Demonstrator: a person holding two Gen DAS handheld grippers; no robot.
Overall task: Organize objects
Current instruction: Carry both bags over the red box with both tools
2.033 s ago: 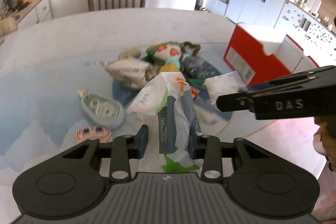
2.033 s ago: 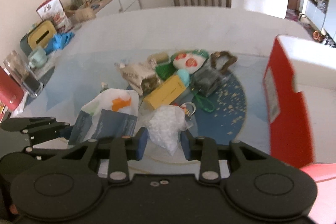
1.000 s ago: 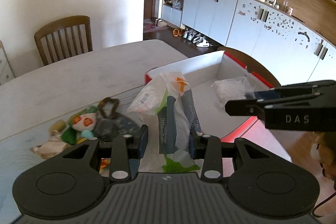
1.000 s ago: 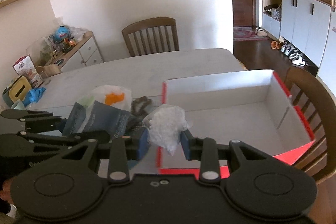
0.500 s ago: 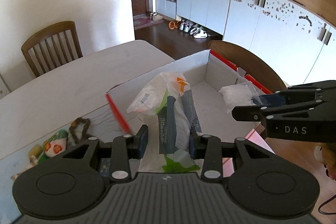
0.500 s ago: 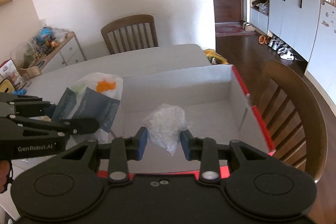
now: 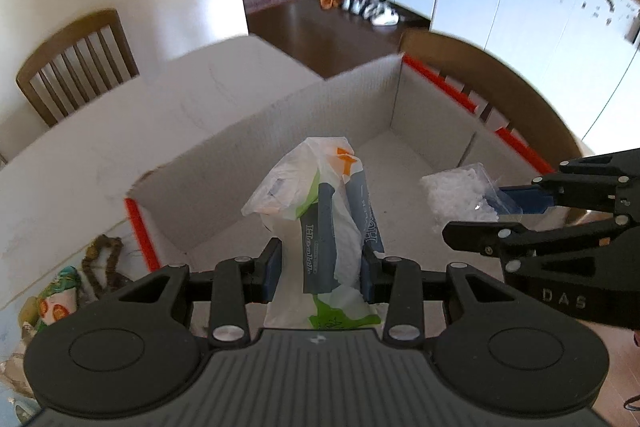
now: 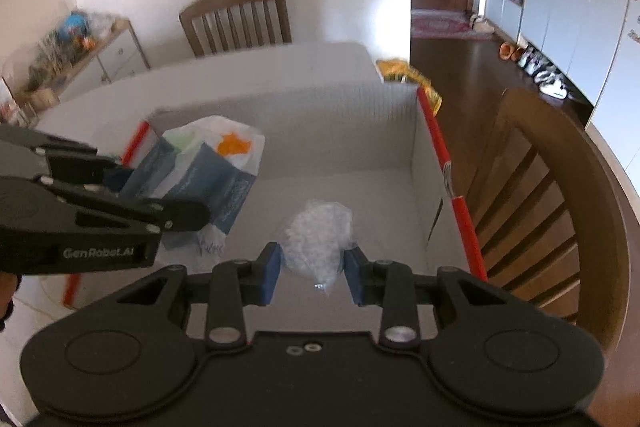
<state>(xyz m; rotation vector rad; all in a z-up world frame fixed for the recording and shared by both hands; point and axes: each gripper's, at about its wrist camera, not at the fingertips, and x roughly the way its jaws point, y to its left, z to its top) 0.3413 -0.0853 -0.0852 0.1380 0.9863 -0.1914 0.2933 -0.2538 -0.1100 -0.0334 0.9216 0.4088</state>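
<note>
The left hand-held gripper (image 7: 322, 269) is clenched on a crumpled white plastic bag with orange, green and grey-blue print (image 7: 316, 211), held over the open red cardboard box with a pale lining (image 7: 340, 99). The right hand-held gripper (image 8: 313, 277) grasps a small clear bag of white bits (image 8: 318, 237) over the same box. Each bag's lower end is hidden behind its gripper's body. The leftover items (image 7: 60, 301) on the surface are blurred at the frame edge.
</note>
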